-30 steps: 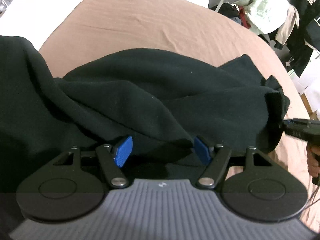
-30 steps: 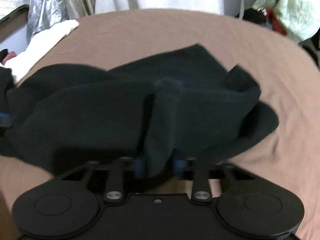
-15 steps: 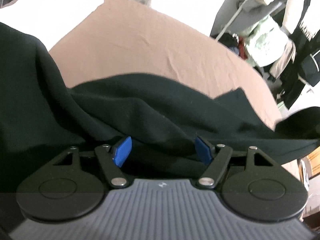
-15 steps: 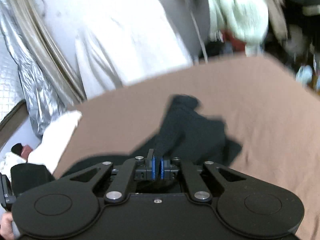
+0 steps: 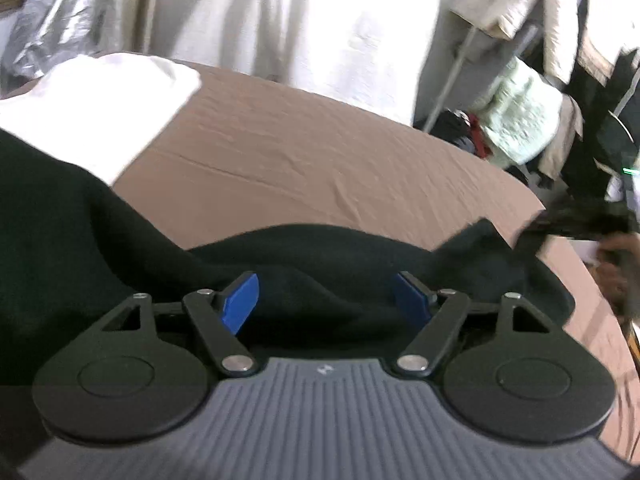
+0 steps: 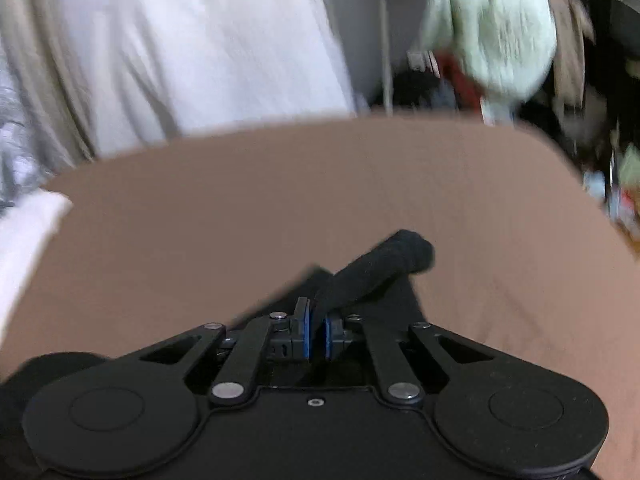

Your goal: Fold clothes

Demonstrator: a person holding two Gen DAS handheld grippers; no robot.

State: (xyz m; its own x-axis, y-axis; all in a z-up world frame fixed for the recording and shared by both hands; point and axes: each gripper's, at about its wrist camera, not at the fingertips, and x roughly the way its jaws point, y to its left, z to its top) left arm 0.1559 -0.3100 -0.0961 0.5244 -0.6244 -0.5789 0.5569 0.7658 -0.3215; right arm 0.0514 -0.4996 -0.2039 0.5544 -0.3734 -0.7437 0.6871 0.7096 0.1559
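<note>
Black garment bunched on brown bed, left gripper spread wide over it – nothing pinched, right gripper clamped on a garment fold – lifted, white cloth far left

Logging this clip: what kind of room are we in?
Most likely a bedroom at home: a bed with a brown sheet, a white pillow at its far left, and clothes heaped on a rack beyond it. A black garment lies on the sheet.

Matt black fleece garment
</note>
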